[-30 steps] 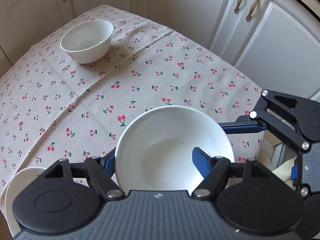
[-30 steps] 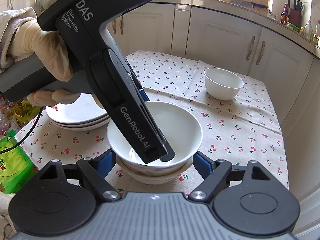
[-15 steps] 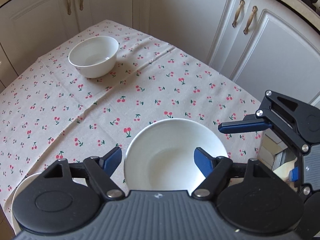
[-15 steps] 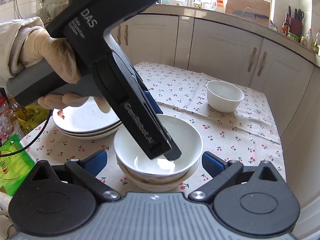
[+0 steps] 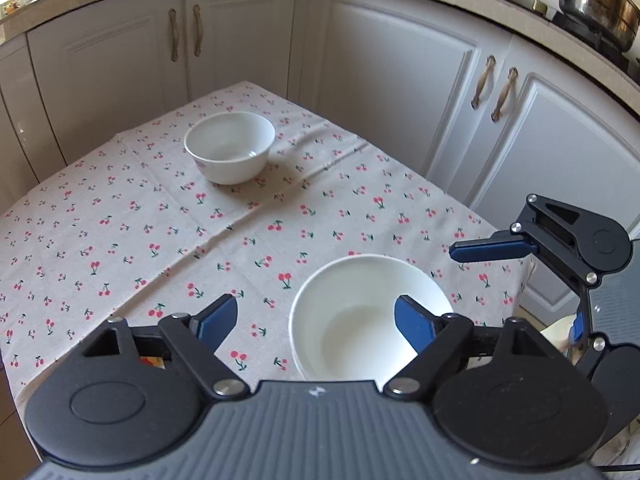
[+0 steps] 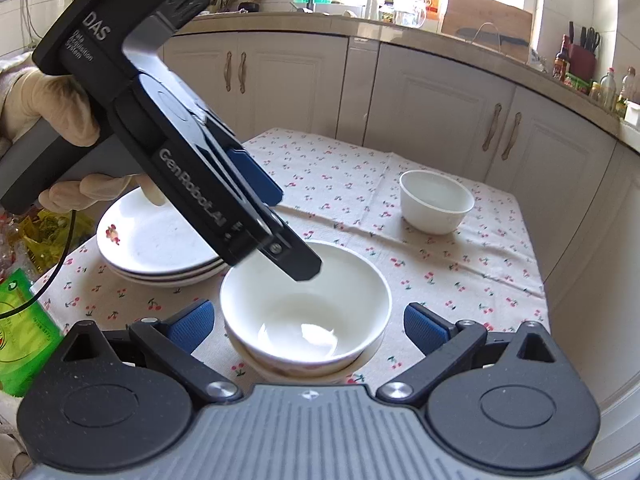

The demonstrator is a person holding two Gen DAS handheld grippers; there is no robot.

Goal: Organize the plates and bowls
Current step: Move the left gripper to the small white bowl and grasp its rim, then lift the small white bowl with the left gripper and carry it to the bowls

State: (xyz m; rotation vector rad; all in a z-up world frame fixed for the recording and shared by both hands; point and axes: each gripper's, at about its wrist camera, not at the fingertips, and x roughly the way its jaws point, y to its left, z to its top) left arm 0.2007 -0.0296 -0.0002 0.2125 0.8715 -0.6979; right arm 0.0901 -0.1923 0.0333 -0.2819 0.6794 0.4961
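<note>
Two white bowls sit nested (image 6: 306,304) on the cherry-print tablecloth (image 6: 400,276), just ahead of my right gripper (image 6: 308,326). That gripper is open wide, one finger on each side of the stack and touching neither. My left gripper (image 5: 316,324) hangs above the top bowl (image 5: 368,316), tilted down. Its jaws are opening: one fingertip (image 5: 412,328) is over the bowl's hollow, the other is left of the rim, and no pad presses on it. A small white bowl (image 5: 230,146) stands alone at the far side. Stacked white plates (image 6: 156,240) lie to the left.
A gloved hand (image 6: 48,112) holds the left gripper's handle. Green packets (image 6: 20,340) lie off the table's left edge. White cabinet doors (image 5: 400,100) close in behind and to the right of the table. The table's right edge (image 6: 532,264) runs near the bowls.
The left gripper let go of the top bowl, lifted and drew back while its jaws widened. The right gripper's jaws spread from partly open to wide.
</note>
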